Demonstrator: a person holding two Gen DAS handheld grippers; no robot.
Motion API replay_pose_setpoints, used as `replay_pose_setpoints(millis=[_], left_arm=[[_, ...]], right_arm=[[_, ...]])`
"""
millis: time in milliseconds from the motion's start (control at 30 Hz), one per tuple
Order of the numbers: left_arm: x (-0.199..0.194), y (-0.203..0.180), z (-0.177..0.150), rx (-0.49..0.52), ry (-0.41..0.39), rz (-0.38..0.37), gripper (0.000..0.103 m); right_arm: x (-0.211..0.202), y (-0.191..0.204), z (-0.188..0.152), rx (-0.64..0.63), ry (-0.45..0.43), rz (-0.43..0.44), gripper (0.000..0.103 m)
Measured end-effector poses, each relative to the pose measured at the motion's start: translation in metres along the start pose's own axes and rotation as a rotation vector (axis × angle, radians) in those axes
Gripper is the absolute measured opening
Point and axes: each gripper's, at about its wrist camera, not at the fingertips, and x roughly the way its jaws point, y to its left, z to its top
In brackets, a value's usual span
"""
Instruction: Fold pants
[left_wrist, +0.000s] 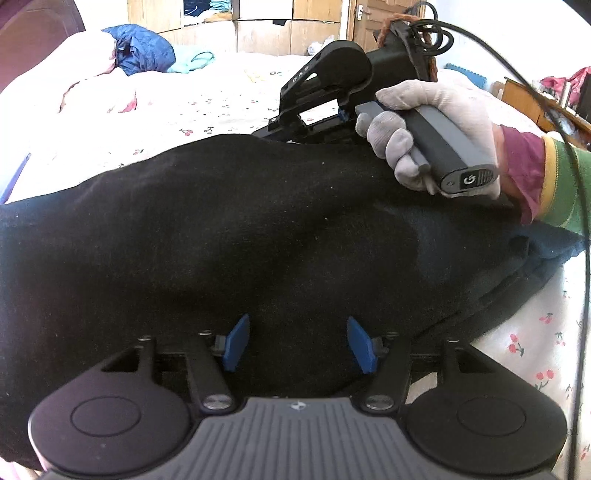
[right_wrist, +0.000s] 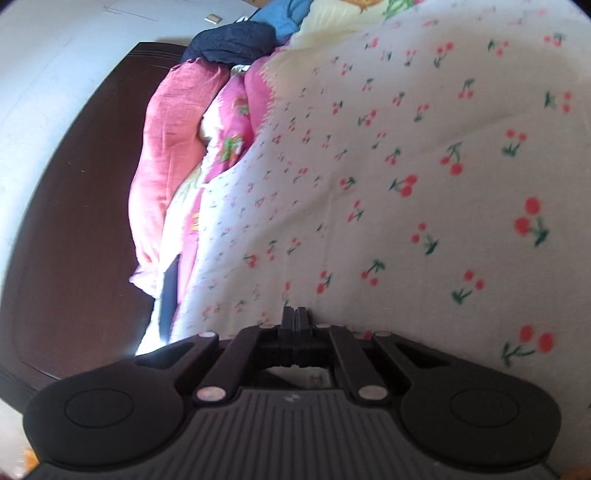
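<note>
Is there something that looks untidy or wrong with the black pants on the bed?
Nothing is damaged. The black pants lie bunched with soft humps, not flat, across the cherry-print sheet. At the right end the layers do not line up, so the fold looks uneven there.

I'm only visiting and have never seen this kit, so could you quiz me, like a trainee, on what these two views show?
1. True or false: the left gripper has its blue pads apart over the black pants.
2. What print is on the bedsheet? A) stripes B) cherries C) stars
3. Fill in: the right gripper is held by a hand in a ____ glove.

Key: 1 true. 2 B. 3 white; its jaws are shut with nothing showing between them.
</note>
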Motion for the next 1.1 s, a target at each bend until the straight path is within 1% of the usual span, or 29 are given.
replay_pose_setpoints(millis=[67,100,133,167,200,233,267,300,333,367,400,433,467,500,567,600,633,700,800,867,900,967,1033,1100], left_arm=[[-0.002,0.004,0.001,-0.022,-0.005,-0.01,0.072],[-0.005,0.006,0.0,-0.03,-0.015,-0.008,0.072],[-0.012,0.006,0.0,-0.033,-0.037,0.015,0.072],[-0.02,0.007,0.0,-0.035,-0.074,0.043,0.072],[-0.029,0.006,0.0,-0.032,-0.109,0.06,0.072],[-0.036,0.005,-0.001,-0.013,-0.127,0.082,0.073],[-0.039,0.002,-0.002,0.025,-0.125,0.13,0.076],[-0.038,-0.001,-0.004,0.067,-0.097,0.194,0.08],[-0.033,-0.001,-0.005,0.093,-0.037,0.248,0.08],[-0.029,0.003,-0.007,0.087,0.026,0.266,0.08],[-0.027,0.01,-0.008,0.055,0.073,0.251,0.08],[-0.03,0.018,-0.01,0.011,0.085,0.228,0.08],[-0.035,0.024,-0.01,-0.025,0.083,0.221,0.08],[-0.04,0.029,-0.01,-0.04,0.084,0.233,0.08],[-0.047,0.03,-0.014,-0.023,0.076,0.271,0.08],[-0.05,0.027,-0.015,-0.012,0.068,0.273,0.08],[-0.053,0.023,-0.015,-0.004,0.06,0.264,0.08],[-0.059,0.009,-0.013,0.024,0.033,0.22,0.08],[-0.064,-0.024,-0.008,0.122,-0.022,0.127,0.08],[-0.059,-0.048,-0.009,0.227,-0.05,0.075,0.08],[-0.054,-0.06,-0.009,0.294,-0.054,0.061,0.08],[-0.042,-0.08,-0.014,0.424,-0.049,0.046,0.08],[-0.035,-0.094,-0.02,0.537,-0.042,0.049,0.08],[-0.034,-0.105,-0.025,0.635,-0.064,0.065,0.08]], right_arm=[[-0.015,0.013,-0.003,-0.029,-0.074,-0.033,0.003],[-0.026,0.023,-0.007,-0.06,-0.107,-0.033,0.003],[-0.037,0.033,-0.014,-0.09,-0.121,-0.01,0.004],[-0.046,0.041,-0.024,-0.105,-0.106,0.024,0.004],[-0.05,0.048,-0.033,-0.114,-0.063,0.055,0.004],[-0.051,0.053,-0.044,-0.127,-0.018,0.063,0.004],[-0.049,0.056,-0.056,-0.143,0.011,0.049,0.004],[-0.046,0.054,-0.067,-0.159,0.034,0.021,0.004],[-0.042,0.047,-0.076,-0.156,0.057,-0.022,0.004],[-0.039,0.036,-0.082,-0.113,0.066,-0.085,0.001],[-0.041,0.024,-0.087,-0.057,0.059,-0.122,0.001],[-0.051,0.017,-0.091,-0.018,0.029,-0.111,0.001],[-0.064,0.018,-0.096,-0.004,-0.012,-0.116,0.005],[-0.08,0.024,-0.102,-0.023,-0.055,-0.131,0.005],[-0.115,0.036,-0.118,-0.105,-0.13,-0.152,0.005],[-0.132,0.038,-0.127,-0.128,-0.158,-0.168,0.006],[-0.149,0.037,-0.137,-0.127,-0.175,-0.204,0.007],[-0.181,0.026,-0.155,-0.096,-0.202,-0.289,0.007],[-0.227,0.006,-0.18,0.015,-0.245,-0.352,0.007],[-0.25,-0.013,-0.195,0.122,-0.259,-0.34,0.007],[-0.255,-0.022,-0.2,0.163,-0.268,-0.334,0.007],[-0.266,-0.038,-0.205,0.221,-0.299,-0.326,0.007],[-0.275,-0.057,-0.208,0.282,-0.327,-0.283,0.007],[-0.273,-0.065,-0.206,0.317,-0.341,-0.238,0.007]])
